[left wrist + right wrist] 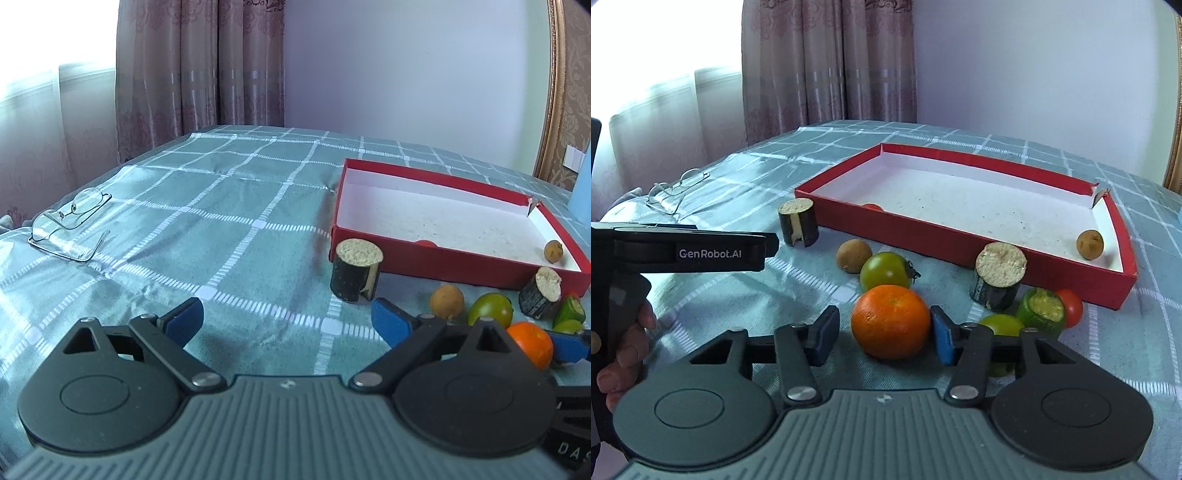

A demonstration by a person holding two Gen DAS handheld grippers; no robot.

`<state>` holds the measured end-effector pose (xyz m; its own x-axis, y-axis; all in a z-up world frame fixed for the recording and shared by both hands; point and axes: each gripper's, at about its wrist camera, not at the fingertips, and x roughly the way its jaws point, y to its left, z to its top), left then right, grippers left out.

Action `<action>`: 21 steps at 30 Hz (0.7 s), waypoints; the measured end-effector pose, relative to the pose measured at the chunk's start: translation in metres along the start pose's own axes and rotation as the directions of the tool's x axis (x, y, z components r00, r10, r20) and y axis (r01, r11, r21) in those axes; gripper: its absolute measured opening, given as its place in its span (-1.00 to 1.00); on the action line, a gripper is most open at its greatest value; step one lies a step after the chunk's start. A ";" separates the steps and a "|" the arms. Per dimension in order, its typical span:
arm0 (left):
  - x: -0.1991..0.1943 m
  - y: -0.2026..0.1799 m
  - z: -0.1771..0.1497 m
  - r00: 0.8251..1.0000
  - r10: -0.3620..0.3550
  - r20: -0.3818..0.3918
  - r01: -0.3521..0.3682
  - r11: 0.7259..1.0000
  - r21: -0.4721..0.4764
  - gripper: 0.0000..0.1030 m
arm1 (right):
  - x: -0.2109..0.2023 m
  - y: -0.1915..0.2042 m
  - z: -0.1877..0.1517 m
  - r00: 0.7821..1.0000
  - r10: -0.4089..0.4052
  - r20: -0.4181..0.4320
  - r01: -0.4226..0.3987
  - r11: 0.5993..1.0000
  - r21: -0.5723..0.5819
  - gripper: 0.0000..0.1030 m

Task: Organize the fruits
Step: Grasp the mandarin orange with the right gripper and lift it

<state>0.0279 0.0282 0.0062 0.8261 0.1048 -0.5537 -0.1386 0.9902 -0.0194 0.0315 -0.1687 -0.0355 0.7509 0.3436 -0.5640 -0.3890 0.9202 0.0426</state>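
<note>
Setting: a table under a teal checked cloth (pixel 820 162), pale wall and pink curtains behind. Nearest, right gripper (pixel 882 338): jaws spread, straddling the orange (pixel 891 321), the right pad touching or almost touching the peel, the left pad standing clear; not yet clenched. Left gripper (pixel 288 319): jaws wide apart, holding nothing, hovering over bare cloth to the left of the fruit; its body also crosses the left side of the right wrist view. Just beyond the orange: a green tomato (pixel 884 271) and a brown round fruit (pixel 854 255); to the right, a second green fruit (pixel 1001 325) partly hidden by the finger, a green cut piece (pixel 1042 306), a red tomato (pixel 1071 307) and a dark cut cylinder (pixel 997 275). Another dark cut cylinder (pixel 798 227) stands by the near left corner of the red tray (pixel 923 232). Tray contents: one brown fruit (pixel 1089 244) by the right wall, one red fruit (pixel 872 207) mostly hidden behind the near wall. Far left: spectacles (pixel 677 188). Step in hand, by judgement: grasping the orange for transfer to the tray. Next move calls for closing evenly on the orange, lifting over the neighbouring fruit and the tray's near wall, and setting down on open floor.
</note>
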 end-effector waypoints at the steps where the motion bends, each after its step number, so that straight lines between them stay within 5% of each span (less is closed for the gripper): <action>1: 0.000 0.000 0.000 1.000 0.001 -0.001 -0.001 1.000 -0.001 0.89 | 0.000 0.000 0.000 1.000 -0.004 0.000 0.004 1.000 -0.001 -0.15; 21: 0.002 -0.004 0.000 0.999 0.028 -0.017 -0.028 0.999 0.025 0.88 | -0.029 -0.019 0.028 0.993 0.016 0.119 -0.024 0.998 0.065 -0.18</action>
<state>0.0307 0.0245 0.0051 0.8127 0.1312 -0.5677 -0.1477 0.9889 0.0171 0.0324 -0.1911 0.0032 0.8028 0.3779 -0.4612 -0.3713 0.9221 0.1093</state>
